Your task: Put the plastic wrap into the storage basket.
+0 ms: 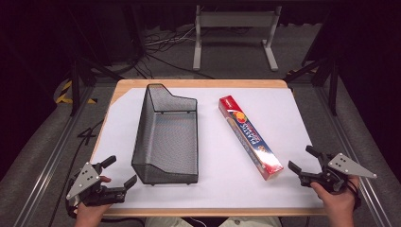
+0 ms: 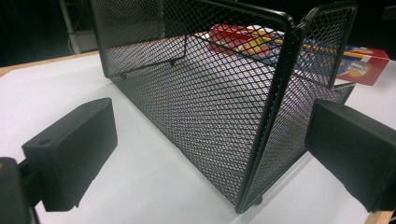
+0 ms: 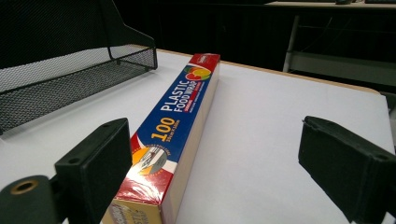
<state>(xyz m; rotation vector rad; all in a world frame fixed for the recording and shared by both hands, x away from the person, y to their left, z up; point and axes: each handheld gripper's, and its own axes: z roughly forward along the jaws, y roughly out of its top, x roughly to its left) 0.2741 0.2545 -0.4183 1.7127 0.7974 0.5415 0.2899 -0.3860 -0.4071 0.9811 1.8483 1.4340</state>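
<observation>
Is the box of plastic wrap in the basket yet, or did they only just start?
Only just starting, it seems. Nothing looks done: the wire basket is empty and the plastic wrap box lies on the white table beside it, apart from it. In hand: nothing, though the left gripper and right gripper both have jaws open, the right near the box's end. Left, probably: gripping the box and putting it in.
</observation>
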